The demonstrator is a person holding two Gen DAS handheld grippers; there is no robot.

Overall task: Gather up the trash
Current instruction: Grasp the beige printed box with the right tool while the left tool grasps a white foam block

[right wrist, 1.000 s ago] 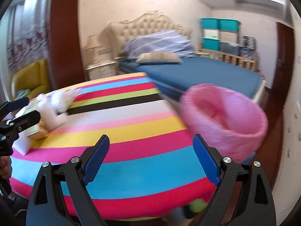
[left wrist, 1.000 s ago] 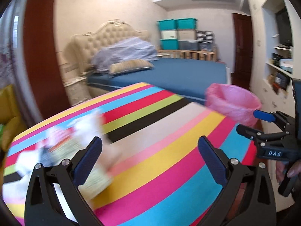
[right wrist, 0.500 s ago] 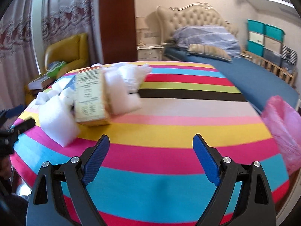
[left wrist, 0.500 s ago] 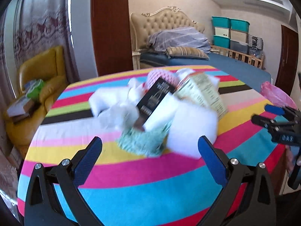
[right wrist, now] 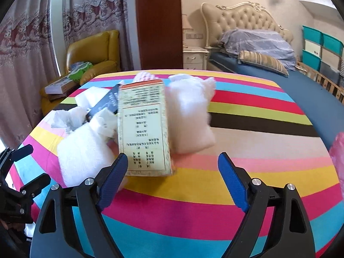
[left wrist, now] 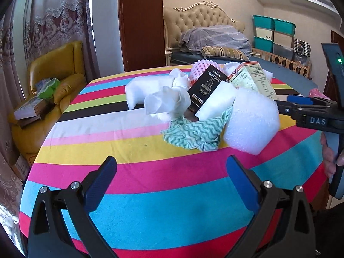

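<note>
The cream printed carton (right wrist: 143, 126) lay on the striped table (right wrist: 215, 185), its long axis running toward the right gripper (right wrist: 172, 176), whose empty jaws, just narrowing, stood apart with the carton's near end at eleven o'clock. The left gripper (left wrist: 171, 179), jaws apart and empty, sat farther off.
</note>
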